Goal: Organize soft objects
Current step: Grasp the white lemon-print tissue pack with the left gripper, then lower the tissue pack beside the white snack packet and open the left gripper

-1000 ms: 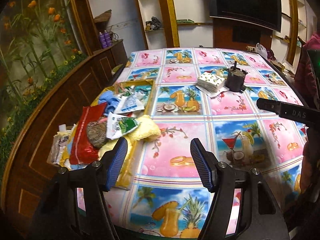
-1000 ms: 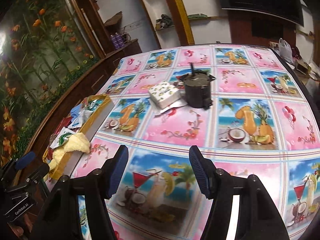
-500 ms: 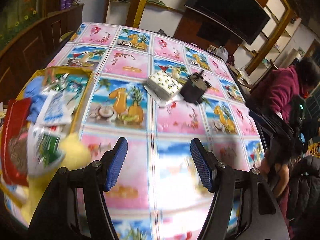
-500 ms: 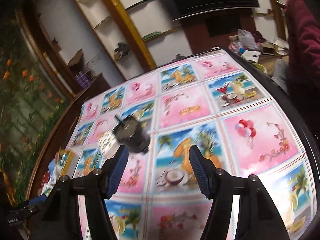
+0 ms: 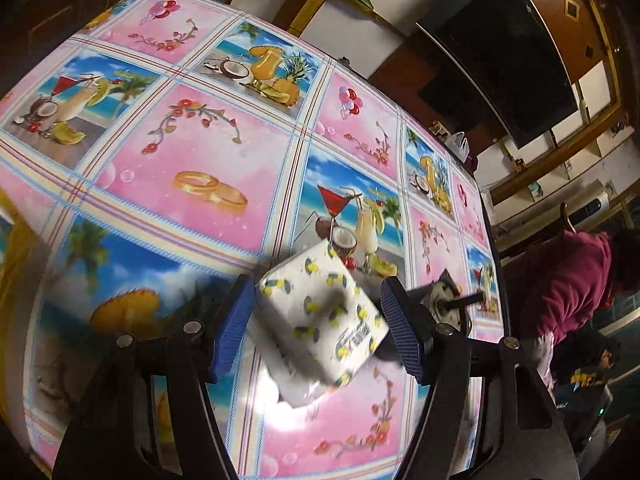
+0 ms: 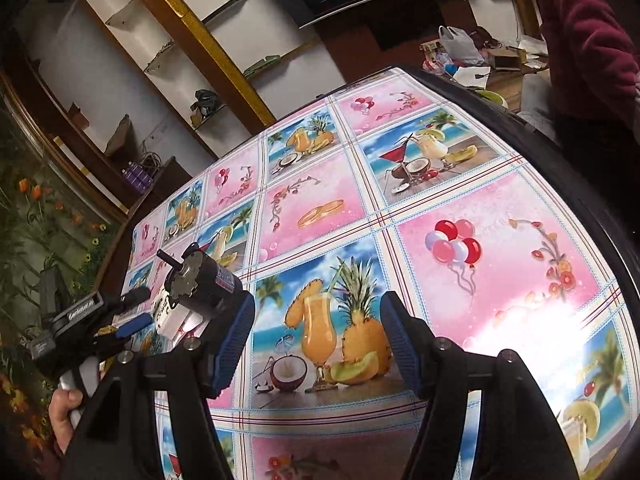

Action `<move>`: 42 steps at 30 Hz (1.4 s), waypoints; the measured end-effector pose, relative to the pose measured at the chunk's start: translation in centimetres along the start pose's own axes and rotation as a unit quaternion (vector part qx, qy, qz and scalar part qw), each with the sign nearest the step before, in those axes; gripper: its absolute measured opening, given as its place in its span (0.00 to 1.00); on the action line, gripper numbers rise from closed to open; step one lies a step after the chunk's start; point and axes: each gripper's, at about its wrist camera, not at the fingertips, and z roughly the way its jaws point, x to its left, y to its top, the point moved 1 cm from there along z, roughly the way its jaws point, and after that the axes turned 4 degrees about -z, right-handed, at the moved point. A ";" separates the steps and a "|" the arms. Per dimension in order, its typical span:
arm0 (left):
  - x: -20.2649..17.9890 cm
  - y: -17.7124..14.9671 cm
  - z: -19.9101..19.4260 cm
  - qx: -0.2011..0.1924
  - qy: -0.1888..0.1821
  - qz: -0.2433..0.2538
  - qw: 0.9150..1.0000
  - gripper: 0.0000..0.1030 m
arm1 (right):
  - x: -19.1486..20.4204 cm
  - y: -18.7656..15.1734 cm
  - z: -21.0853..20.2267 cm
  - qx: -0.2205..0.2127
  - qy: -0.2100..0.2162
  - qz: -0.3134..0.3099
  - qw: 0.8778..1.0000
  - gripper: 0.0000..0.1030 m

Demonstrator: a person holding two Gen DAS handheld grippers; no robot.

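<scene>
Now — left gripper (image 5: 318, 330) angled down, apart (straddling napkin pack (image 5: 320, 320)) | right gripper (image 6: 317, 340) apart

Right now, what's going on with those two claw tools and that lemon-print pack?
Left gripper open, straddling the tissue pack, pads not pressing. Right gripper open, empty, over bare tablecloth. Black motor sits right beside the pack.

A soft white tissue pack (image 5: 320, 316) printed with small yellow-and-green lemons lies tilted on the patterned tablecloth (image 5: 192, 152) — one corner toward the camera, its plastic wrap glossy. A dark cylindrical motor (image 5: 444, 300) sits just beside it — whether they touch is unclear.
</scene>
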 end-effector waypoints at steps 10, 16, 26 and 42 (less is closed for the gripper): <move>-1.4 -0.6 2.9 0.011 0.095 0.086 0.992 0.64 | 0.9 -0.5 1.1 0.021 -0.008 -0.019 1.000 0.64; -2.6 -5.4 1.6 0.028 0.135 0.177 0.975 0.60 | 0.9 -0.6 1.4 0.023 -0.034 -0.031 0.999 0.64; -2.6 -16.6 -6.0 0.095 0.062 0.215 0.970 0.60 | 2.3 -2.0 2.9 0.045 -0.058 -0.076 0.994 0.64; 5.5 -19.0 -18.0 -0.032 0.088 0.120 0.988 0.60 | 12.9 -10.7 -0.2 0.163 0.084 -0.237 0.954 0.63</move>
